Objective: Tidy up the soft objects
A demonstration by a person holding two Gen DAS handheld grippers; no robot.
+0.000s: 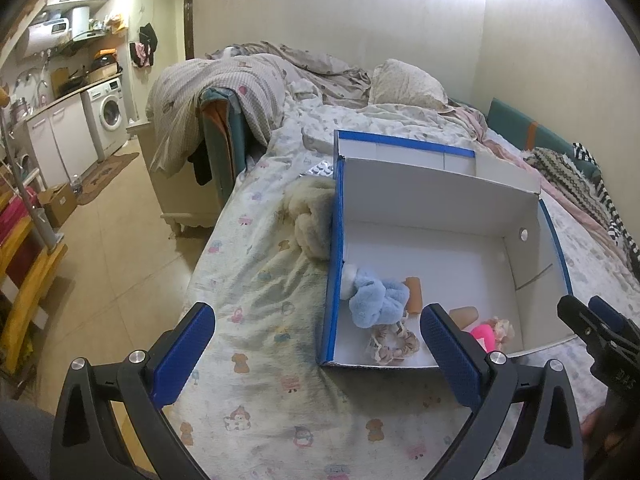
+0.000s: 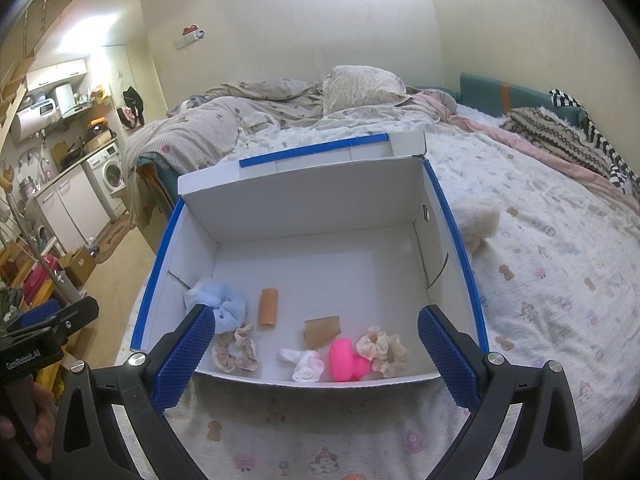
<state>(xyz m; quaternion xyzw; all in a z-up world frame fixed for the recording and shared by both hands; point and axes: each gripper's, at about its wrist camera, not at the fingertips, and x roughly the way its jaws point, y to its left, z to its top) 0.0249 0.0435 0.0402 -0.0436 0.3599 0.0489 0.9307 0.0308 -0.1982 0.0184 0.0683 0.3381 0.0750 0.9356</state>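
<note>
Both grippers, left (image 1: pixel 316 354) & right (image 2: pixel 316 354), are spread wide w/ nothing held, near the front of the white box (image 2: pixel 304 381) on the bed. Scrunchies, e.g. blue one (image 2: pixel 218 304), already lie inside, but the cream fluffy item (image 1: pixel 310 222) sits outside vs. the box's blue-edged wall. Risk: grabbing it could snag the sheet or shove the light box sideways.

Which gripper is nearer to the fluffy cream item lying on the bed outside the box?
Left, probably. The left gripper hovers open on the same side of the box as the fluffy cream item. The right gripper, also open, faces the box's near wall.
</note>
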